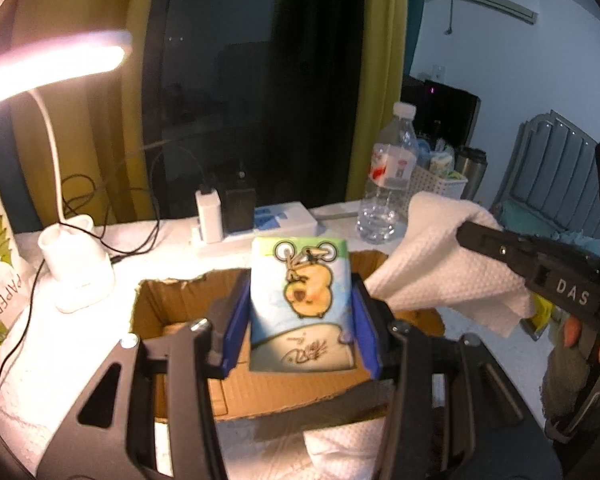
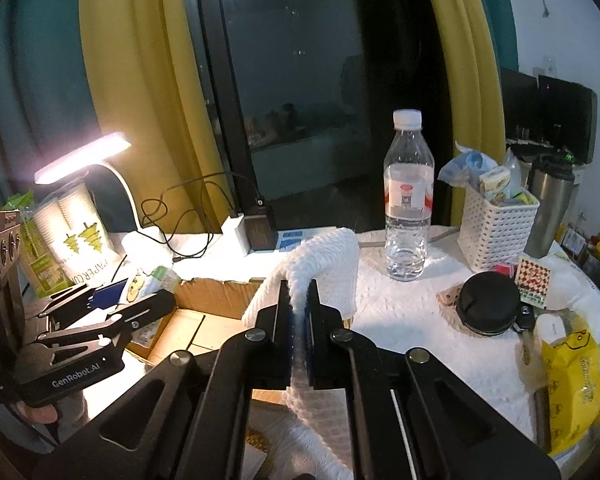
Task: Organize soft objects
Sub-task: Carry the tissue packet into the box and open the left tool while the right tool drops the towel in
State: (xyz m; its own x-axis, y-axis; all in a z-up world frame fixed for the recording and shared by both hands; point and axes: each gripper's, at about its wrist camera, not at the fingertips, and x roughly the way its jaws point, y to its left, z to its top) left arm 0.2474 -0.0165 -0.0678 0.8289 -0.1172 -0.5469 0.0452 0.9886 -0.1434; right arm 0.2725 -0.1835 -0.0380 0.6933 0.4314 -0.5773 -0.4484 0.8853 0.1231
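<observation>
My left gripper is shut on a tissue pack printed with a cartoon animal, held upright over the open cardboard box. In the right wrist view the left gripper hangs over the same cardboard box at the left, with the tissue pack in its fingers. My right gripper is shut on a white folded towel that drapes over its fingertips, beside the box's right side. The left wrist view shows the right gripper at the right, pinching the white towel.
A lit desk lamp, cables and a white charger stand behind the box. A water bottle, white basket, steel flask, black round case and yellow packet sit at the right. Paper cups stand at the left.
</observation>
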